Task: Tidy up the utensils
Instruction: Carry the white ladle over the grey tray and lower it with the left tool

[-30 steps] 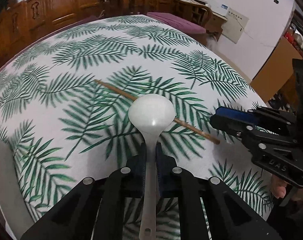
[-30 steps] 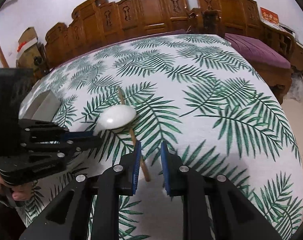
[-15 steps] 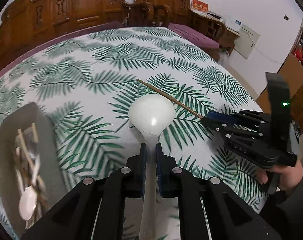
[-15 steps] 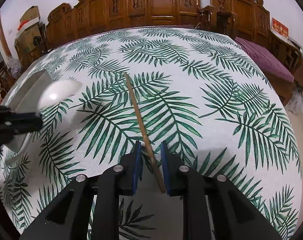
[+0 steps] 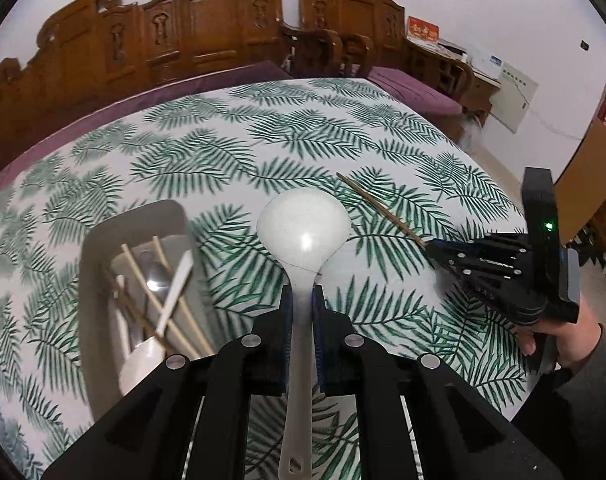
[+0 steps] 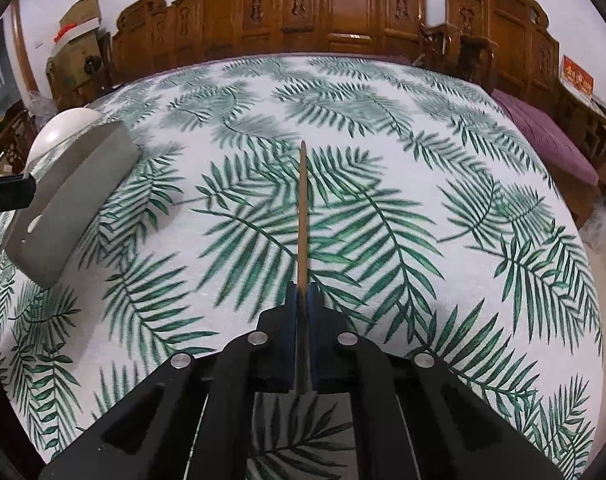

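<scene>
**Two utensils in hand, tray part filled**

On the leaf-print counter (image 5: 231, 148) the grey tray (image 5: 97, 240) already holds several chopsticks, a metal spoon and a white spoon. What remains, as far as shows, are two pieces. The left hand-held gripper (image 5: 301, 306) is pinched tight on the neck of the white ladle (image 5: 303, 228), carried clear of the cloth just beside the tray. The right hand-held gripper (image 6: 302, 300) has just been closing and now pinches the near end of the brown chopstick (image 6: 302, 208), which points away across the cloth. Both still need dropping into the tray.
</scene>
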`<state>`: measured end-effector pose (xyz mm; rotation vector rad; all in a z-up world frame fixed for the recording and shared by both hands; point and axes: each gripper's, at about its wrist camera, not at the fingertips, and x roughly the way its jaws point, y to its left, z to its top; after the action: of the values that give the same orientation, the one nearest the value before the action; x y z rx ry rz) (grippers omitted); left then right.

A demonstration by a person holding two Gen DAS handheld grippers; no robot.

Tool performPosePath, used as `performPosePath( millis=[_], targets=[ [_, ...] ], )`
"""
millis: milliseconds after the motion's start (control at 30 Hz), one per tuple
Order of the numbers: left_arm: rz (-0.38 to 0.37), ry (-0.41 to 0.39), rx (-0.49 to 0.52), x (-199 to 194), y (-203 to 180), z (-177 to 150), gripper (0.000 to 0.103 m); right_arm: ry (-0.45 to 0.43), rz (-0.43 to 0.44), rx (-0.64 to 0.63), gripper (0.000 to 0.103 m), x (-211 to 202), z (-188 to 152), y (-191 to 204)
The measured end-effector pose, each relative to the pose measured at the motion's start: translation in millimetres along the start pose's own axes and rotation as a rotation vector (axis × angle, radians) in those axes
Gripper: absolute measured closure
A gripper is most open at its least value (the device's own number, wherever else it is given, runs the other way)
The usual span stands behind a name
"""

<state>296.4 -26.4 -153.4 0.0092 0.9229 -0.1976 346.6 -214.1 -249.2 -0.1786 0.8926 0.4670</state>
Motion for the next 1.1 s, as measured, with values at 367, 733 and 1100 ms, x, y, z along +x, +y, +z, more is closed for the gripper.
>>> performPosePath(
  millis=[367, 733, 1100],
  targets=[
    [0.074, -0.018, -0.048, -17, 35, -5, 0.095, -0.054, 0.034, -0.022, 0.097, -23, 0, 30],
    [0.143, 0.004, -0.123, -10, 78, -5, 0.095, -0.078, 0.095, -0.041, 0.097, -33, 1, 54],
    [0.157, 0.059, -0.171, 27, 93, -2, 0.095, -0.12, 0.148, -0.064, 0.097, -49, 5, 72]
  ],
)
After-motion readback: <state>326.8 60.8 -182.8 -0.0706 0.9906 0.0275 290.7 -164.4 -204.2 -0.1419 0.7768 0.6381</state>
